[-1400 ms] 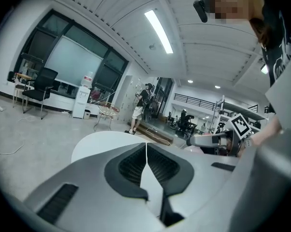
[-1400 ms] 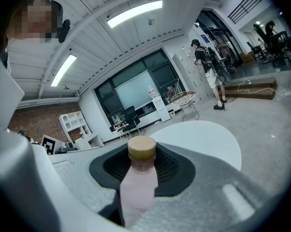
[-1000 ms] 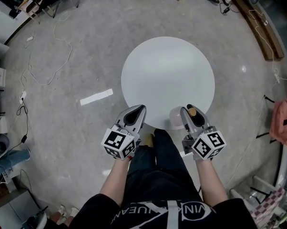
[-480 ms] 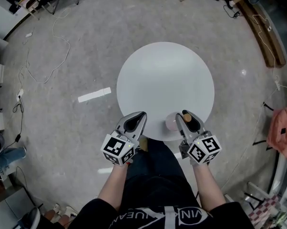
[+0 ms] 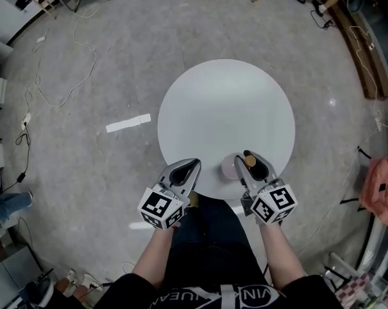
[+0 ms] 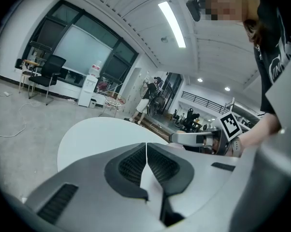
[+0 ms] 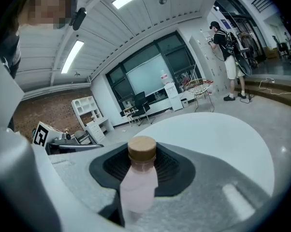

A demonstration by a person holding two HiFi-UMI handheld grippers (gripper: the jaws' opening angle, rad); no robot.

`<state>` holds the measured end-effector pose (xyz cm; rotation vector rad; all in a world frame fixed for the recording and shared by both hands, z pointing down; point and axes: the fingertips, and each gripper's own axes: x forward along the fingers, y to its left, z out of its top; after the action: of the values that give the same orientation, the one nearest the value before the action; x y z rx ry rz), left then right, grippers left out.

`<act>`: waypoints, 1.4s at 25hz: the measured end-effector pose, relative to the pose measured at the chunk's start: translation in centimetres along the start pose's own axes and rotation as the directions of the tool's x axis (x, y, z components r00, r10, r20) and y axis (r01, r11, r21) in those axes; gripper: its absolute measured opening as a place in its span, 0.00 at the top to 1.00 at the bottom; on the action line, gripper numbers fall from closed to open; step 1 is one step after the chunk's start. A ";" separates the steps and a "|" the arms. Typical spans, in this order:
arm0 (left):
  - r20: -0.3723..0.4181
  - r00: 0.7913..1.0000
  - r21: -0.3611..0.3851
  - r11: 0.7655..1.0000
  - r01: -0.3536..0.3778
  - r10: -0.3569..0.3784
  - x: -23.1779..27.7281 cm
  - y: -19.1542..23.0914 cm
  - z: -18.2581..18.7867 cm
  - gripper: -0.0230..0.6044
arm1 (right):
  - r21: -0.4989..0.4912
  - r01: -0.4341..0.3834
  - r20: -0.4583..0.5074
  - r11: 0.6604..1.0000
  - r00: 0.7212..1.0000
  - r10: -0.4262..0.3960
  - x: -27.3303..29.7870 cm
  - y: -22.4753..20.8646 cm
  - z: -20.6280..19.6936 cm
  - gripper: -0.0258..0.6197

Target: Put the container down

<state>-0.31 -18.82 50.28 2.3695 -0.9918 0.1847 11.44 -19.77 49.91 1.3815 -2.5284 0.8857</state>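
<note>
The container [image 7: 139, 182] is a pale pink bottle with a brown cork-like cap [image 7: 142, 149], and my right gripper [image 7: 141, 166] is shut on it. From the head view the bottle [image 5: 231, 167] hangs over the near edge of the round white table [image 5: 226, 108], held by the right gripper [image 5: 249, 162]. My left gripper [image 5: 186, 170] hovers at the table's near rim, to the left of the bottle. Its jaws are shut with nothing between them, as the left gripper view [image 6: 146, 161] shows. The bottle's base is hidden.
The table [image 7: 218, 134] bears nothing besides the bottle over it. Loose cables and a white tape strip [image 5: 128, 123] lie on the grey floor to the left. A wooden bench [image 5: 361, 50] and a pink cloth [image 5: 382, 188] are at the right. A person [image 7: 227, 57] stands far off.
Both grippers have come forward from off the table's near edge to over its rim, and the bottle now hangs above the tabletop. The grip has not changed.
</note>
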 end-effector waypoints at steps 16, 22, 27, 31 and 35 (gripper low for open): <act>-0.021 1.000 -0.019 1.000 -0.007 0.007 2.3 0.8 -0.5 0.94 | -0.107 -0.059 -0.054 0.992 0.997 0.053 3.6 -0.6 0.2 0.76; -0.023 1.000 -0.030 0.999 -0.017 0.016 3.0 1.2 -0.4 0.94 | -0.113 -0.056 -0.064 0.992 0.997 0.049 4.5 -1.3 0.4 0.76; -0.025 0.999 -0.049 0.998 -0.025 0.024 3.5 1.4 -0.5 0.94 | -0.140 -0.076 -0.071 0.987 0.995 0.066 5.4 -1.3 0.7 0.76; -0.030 0.999 -0.051 0.998 -0.029 0.028 3.8 1.9 -0.7 0.94 | -0.152 -0.073 -0.081 0.986 0.995 0.061 6.0 -1.4 0.5 0.76; -0.034 0.999 -0.056 0.998 -0.032 0.031 3.8 2.1 -0.9 0.94 | -0.175 -0.086 -0.085 0.981 0.994 0.072 6.6 -1.2 0.4 0.76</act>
<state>1.06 -21.87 53.25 2.2934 -1.0062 0.2041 8.71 -25.27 52.53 1.1786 -2.5475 0.6908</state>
